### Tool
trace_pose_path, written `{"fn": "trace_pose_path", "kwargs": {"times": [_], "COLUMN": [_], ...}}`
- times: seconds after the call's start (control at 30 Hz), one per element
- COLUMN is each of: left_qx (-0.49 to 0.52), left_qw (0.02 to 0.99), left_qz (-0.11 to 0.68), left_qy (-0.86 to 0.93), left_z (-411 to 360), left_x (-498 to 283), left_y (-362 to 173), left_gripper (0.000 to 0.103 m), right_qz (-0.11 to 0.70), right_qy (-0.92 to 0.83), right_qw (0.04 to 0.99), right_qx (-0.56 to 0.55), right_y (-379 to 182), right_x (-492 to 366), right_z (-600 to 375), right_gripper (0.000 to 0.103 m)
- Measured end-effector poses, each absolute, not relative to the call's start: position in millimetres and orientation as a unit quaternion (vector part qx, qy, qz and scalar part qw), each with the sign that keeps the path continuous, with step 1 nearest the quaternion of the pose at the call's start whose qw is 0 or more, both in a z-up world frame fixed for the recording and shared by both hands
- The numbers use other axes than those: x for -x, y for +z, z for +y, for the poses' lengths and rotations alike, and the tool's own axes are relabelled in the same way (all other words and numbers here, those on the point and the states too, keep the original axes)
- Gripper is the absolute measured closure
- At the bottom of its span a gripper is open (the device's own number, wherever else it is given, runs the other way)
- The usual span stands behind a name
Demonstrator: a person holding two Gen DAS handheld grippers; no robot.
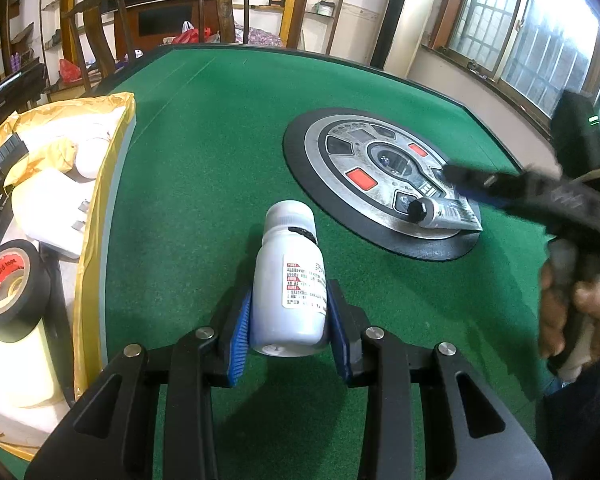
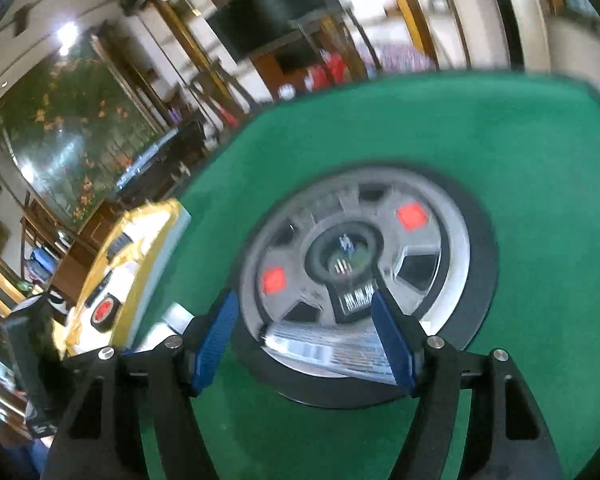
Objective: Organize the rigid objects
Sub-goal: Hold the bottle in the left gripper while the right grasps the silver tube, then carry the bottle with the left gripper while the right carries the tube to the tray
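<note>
We are pinching the rigid white plastic bottle (image 1: 288, 280) mid-body in our left gripper (image 1: 290, 334) | right gripper (image 2: 306, 340) spreading around the soft silver tube (image 2: 332, 350), likely slippery.

White labelled bottle (image 1: 288, 280) tilted above green felt; silver tube (image 1: 446, 210) lies on round panel.

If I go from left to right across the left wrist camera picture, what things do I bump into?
Black tape roll in the yellow-lined box → white bottle held in the left gripper → grey tube lying on the round panel → right gripper → the hand holding it.
</note>
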State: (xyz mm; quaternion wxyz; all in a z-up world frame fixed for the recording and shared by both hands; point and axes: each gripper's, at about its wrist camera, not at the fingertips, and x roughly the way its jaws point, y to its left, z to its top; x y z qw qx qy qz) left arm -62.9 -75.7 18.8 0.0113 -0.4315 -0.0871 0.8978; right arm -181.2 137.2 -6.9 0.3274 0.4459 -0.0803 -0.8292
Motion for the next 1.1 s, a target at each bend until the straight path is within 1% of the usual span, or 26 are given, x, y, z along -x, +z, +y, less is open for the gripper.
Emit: {"fn": "trace_pose_path", "kwargs": {"times": [0.07,0.17,0.23,0.27,0.33,0.37,0.5,0.57,0.6,0.63,0.67,0.7,0.73,0.87,1.1], "left_qx": [0.431,0.432,0.431,0.431,0.430,0.430,0.429,0.425,0.422,0.421,0.420,0.419,0.420,0.418,0.371], "left_qw": [0.012,0.013,0.011,0.011,0.008,0.007,0.002,-0.006,-0.011,-0.013,-0.013,-0.013,-0.014,-0.002,0.011], "left_qz": [-0.087,-0.090,-0.089,-0.087,-0.084,-0.083,-0.094,-0.103,-0.109,-0.112,-0.113,-0.109,-0.104,-0.101,-0.078], "left_qy": [0.898,0.897,0.898,0.898,0.899,0.899,0.898,0.899,0.900,0.900,0.901,0.901,0.902,0.903,0.925], "left_z": [-76,-77,-76,-76,-74,-74,-77,-79,-80,-82,-82,-82,-81,-79,-69], "left_x": [63,63,63,63,63,64,65,67,68,68,69,69,68,66,52], "left_y": [19,19,19,19,19,19,19,18,18,18,18,18,18,19,36], "left_gripper": [0.071,0.071,0.071,0.071,0.071,0.071,0.070,0.070,0.069,0.068,0.068,0.068,0.070,0.071,0.071], "right_qz": [-0.055,-0.048,-0.006,0.014,0.044,0.043,-0.012,0.003,0.021,0.035,0.049,0.047,0.029,-0.010,-0.029], "right_qy": [-0.829,-0.803,-0.799,-0.804,-0.825,-0.832,-0.839,-0.846,-0.857,-0.864,-0.867,-0.865,-0.863,-0.862,-0.872], "right_qw": [0.330,0.355,0.364,0.357,0.311,0.293,0.277,0.263,0.246,0.233,0.221,0.220,0.225,0.238,0.272], "right_qx": [-0.447,-0.477,-0.480,-0.475,-0.470,-0.469,-0.469,-0.464,-0.452,-0.446,-0.443,-0.448,-0.451,-0.447,-0.405], "right_y": [-4,-1,-4,-4,-7,-7,-9,-13,-14,-14,-12,-12,-13,-10,15], "right_x": [175,162,146,141,141,145,159,162,161,159,158,159,159,159,138], "right_z": [132,132,120,116,105,104,100,89,83,80,80,82,86,97,95], "right_gripper": [0.039,0.039,0.039,0.039,0.039,0.039,0.039,0.040,0.043,0.066,0.078,0.078,0.078,0.078,0.079]}}
